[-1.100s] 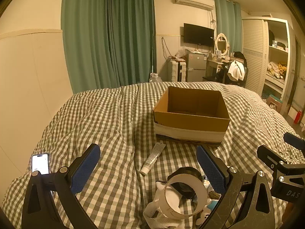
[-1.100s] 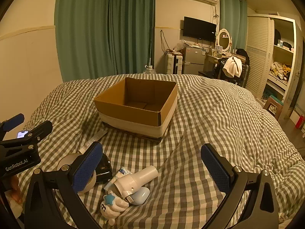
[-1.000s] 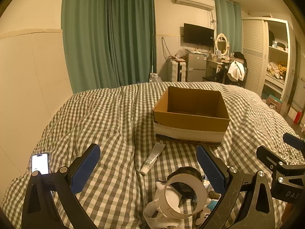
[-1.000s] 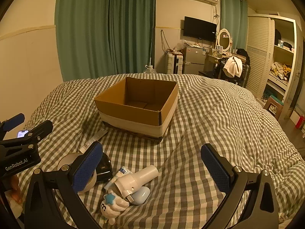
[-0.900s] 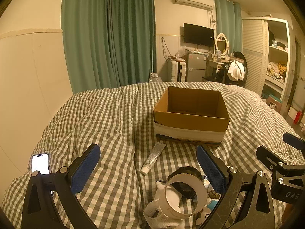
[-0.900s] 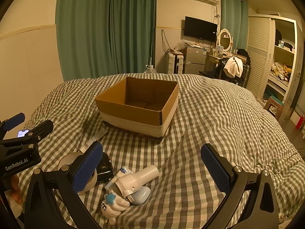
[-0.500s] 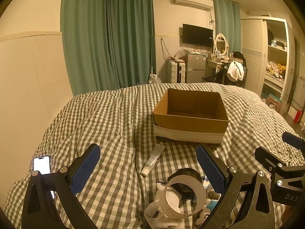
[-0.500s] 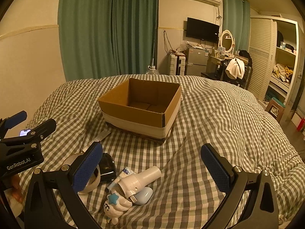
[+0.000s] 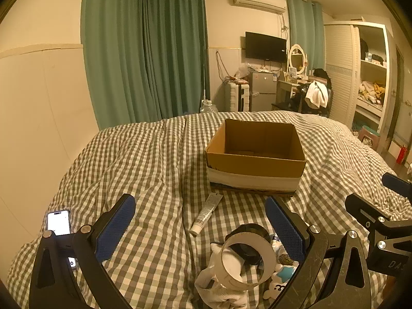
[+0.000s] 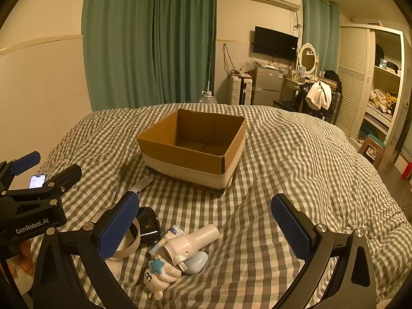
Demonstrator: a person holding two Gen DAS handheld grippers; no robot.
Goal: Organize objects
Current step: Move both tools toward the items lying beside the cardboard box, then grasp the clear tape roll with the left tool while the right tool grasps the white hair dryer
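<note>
An open, empty cardboard box (image 9: 255,163) (image 10: 180,158) stands on the checked bed. In front of it lies a pile: a tape roll (image 9: 248,257) (image 10: 128,242), a black round object (image 9: 248,234) (image 10: 149,222), a white tube (image 9: 206,213), a white cylindrical device (image 10: 190,242), a small white figure with a blue star (image 10: 159,274) and a white cloth (image 9: 221,291). My left gripper (image 9: 200,228) is open and empty above the tape roll. My right gripper (image 10: 206,225) is open and empty above the white device.
A lit phone (image 9: 58,222) (image 10: 37,181) lies at the bed's left edge by the wall. Green curtains (image 9: 144,51), a fridge, a dressing table and an open wardrobe (image 9: 370,82) stand beyond the bed. A stool (image 10: 372,149) stands on the floor at right.
Both views have shifted slightly; the box and pile sit a little lower and further right in the frames. Nothing was grasped or moved.
</note>
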